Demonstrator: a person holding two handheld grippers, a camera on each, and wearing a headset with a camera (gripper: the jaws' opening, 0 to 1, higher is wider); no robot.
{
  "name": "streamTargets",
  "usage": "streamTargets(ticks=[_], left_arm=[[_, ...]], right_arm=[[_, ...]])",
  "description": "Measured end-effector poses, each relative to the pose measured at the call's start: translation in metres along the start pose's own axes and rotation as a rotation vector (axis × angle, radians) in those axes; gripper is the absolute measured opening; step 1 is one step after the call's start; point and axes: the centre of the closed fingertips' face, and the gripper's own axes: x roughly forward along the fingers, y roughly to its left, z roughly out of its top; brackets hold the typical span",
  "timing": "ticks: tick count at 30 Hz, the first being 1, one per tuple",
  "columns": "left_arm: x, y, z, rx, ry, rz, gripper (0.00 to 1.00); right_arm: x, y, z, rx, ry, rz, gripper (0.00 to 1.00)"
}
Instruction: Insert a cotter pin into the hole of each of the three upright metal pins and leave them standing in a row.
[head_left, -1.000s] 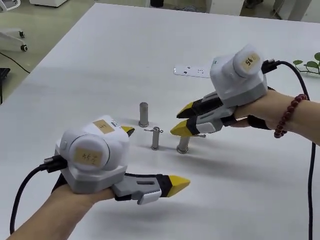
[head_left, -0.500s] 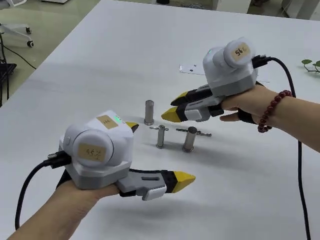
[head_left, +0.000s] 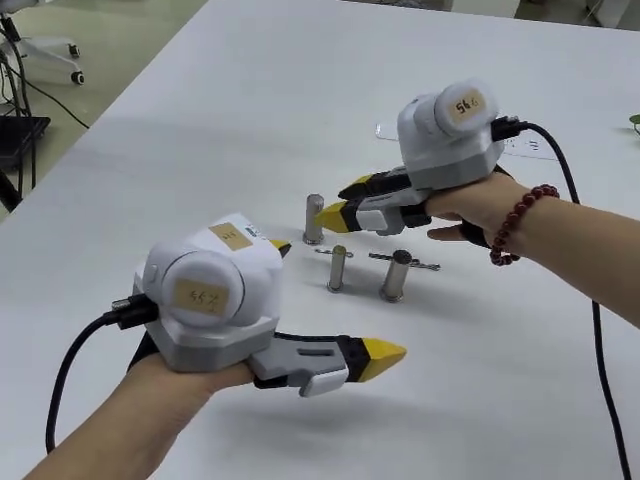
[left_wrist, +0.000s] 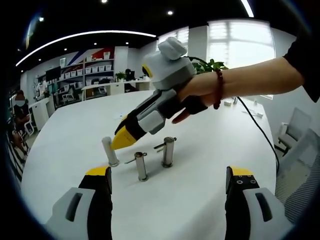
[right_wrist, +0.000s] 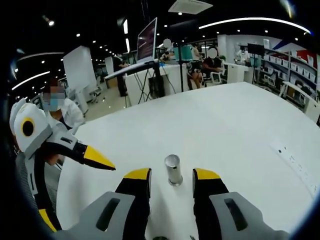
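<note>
Three upright metal pins stand in a row on the white table. The middle pin and the right pin each carry a cotter pin through the top. The left pin is bare. My right gripper is open and holds nothing; the bare pin stands just ahead of the gap between its jaws. My left gripper hovers wide open, short of the row and holding nothing.
A white power strip lies at the far right of the table. Cables trail from both grippers. The table's left edge drops to the floor, where an office chair base stands. People sit at desks far behind.
My right gripper has left the right pin, whose cotter pin stays in it, and moved left to the bare pin. The left gripper has hardly moved; the camera has shifted.
</note>
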Motion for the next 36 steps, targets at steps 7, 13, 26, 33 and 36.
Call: streamTargets(ticks=[7, 13, 26, 33, 36], left_arm=[[-0.001, 0.001, 0.001, -0.004, -0.007, 0.006, 0.94], [-0.001, 0.002, 0.006, -0.018, -0.031, 0.009, 0.93], [-0.003, 0.006, 0.006, -0.04, -0.038, 0.021, 0.93], [-0.004, 0.006, 0.005, -0.047, -0.035, 0.019, 0.93], [-0.005, 0.006, 0.007, -0.049, -0.043, 0.017, 0.93]], right_arm=[[0.015, -0.001, 0.006, 0.015, -0.024, -0.011, 0.26], [0.024, -0.002, 0.002, 0.034, -0.023, -0.013, 0.24], [0.033, -0.004, -0.008, 0.04, -0.004, -0.017, 0.16], [0.036, -0.004, -0.009, 0.041, 0.001, -0.019, 0.12], [0.038, -0.004, -0.008, 0.041, 0.001, -0.013, 0.1]])
